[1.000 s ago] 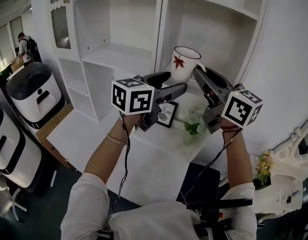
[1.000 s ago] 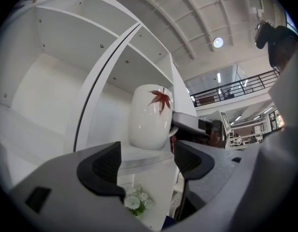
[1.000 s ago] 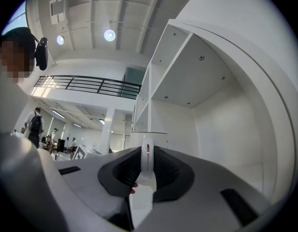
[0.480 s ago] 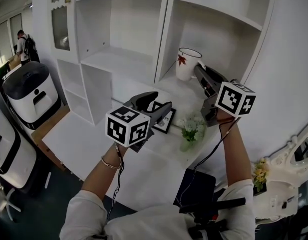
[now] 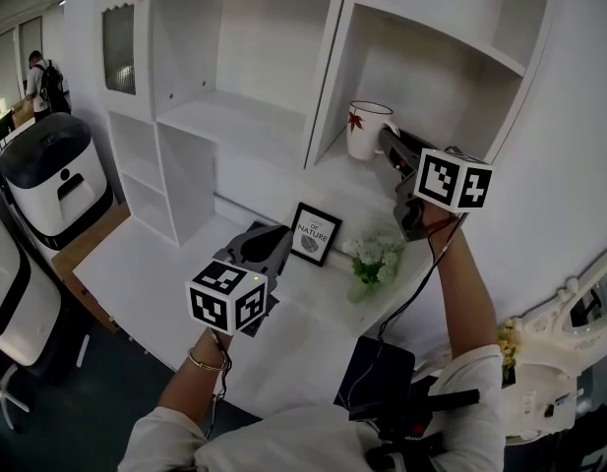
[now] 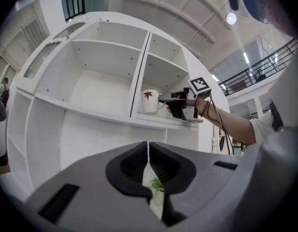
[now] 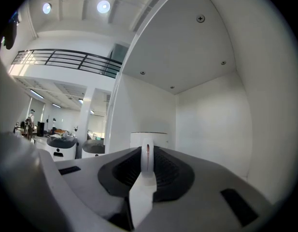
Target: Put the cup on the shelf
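Note:
The white cup (image 5: 367,129) with a red leaf print is upright inside the right-hand compartment of the white shelf unit (image 5: 334,170), low over its board; whether it rests there I cannot tell. My right gripper (image 5: 387,138) is shut on the cup's handle (image 7: 147,159), with the cup body (image 7: 149,140) just beyond the jaws. The left gripper view shows the cup (image 6: 149,101) and the right gripper (image 6: 170,99) from below. My left gripper (image 5: 269,244) hangs low over the desk; its jaws have just been closing and now stand together (image 6: 149,166) with nothing between them.
On the white desk (image 5: 155,273) a framed picture (image 5: 314,234) leans beside a small vase of flowers (image 5: 370,260). The left shelf compartment (image 5: 234,116) holds nothing. White machines (image 5: 49,180) stand on the floor at left. A dark pad (image 5: 374,372) lies at the desk's near edge.
My left gripper dropped from beside the cup to low over the desk and its jaws closed. My right gripper carried the cup further into the shelf compartment.

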### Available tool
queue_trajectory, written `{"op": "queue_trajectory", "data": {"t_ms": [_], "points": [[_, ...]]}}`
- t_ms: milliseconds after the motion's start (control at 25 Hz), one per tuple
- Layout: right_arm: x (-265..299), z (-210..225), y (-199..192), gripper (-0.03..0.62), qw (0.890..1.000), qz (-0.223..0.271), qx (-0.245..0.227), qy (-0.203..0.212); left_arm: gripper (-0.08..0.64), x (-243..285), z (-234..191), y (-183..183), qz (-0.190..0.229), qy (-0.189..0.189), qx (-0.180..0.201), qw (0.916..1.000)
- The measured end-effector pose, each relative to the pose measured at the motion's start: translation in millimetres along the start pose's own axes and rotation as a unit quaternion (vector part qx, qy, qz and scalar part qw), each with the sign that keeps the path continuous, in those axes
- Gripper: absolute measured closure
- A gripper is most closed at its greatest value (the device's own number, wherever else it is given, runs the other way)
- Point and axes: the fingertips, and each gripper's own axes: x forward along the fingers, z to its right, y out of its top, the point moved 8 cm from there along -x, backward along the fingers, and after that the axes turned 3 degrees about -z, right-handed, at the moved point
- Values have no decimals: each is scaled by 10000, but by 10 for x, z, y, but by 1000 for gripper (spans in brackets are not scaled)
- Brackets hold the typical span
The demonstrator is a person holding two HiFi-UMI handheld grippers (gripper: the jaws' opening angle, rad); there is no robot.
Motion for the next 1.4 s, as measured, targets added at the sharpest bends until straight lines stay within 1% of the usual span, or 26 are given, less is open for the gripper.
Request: {"op": "queue_trajectory", "data": {"t_ms": [40,160,480,640,760,1000,1120,1400], "points": [[27,10,9,520,10000,-46,-13,-23,548,-32,-15,-34,-8,-3,-52,10000],[108,66,27,520,9998,-171,59,-101,551,-122,-31,-107,-18,-51,-177,9998],[325,200,21,520,9980,-473,110,-403,551,-265,-50,-304,-79,95,-338,9994],[414,255,-15,520,9972,-555,245,-433,551,-309,-61,-384,-140,163,-390,9990],[462,264,-29,520,9969,-608,196,-468,551,-333,-71,-423,-148,192,-430,9988],[491,266,-28,520,9967,-693,107,-401,551,-372,-95,-441,-109,264,-501,9983],[486,263,-20,518,9960,-832,39,-327,551,-371,-83,-441,-123,268,-510,9983],[405,322,-77,515,9935,-1042,365,-279,551,-366,-27,-489,-177,227,-589,9979]]}}
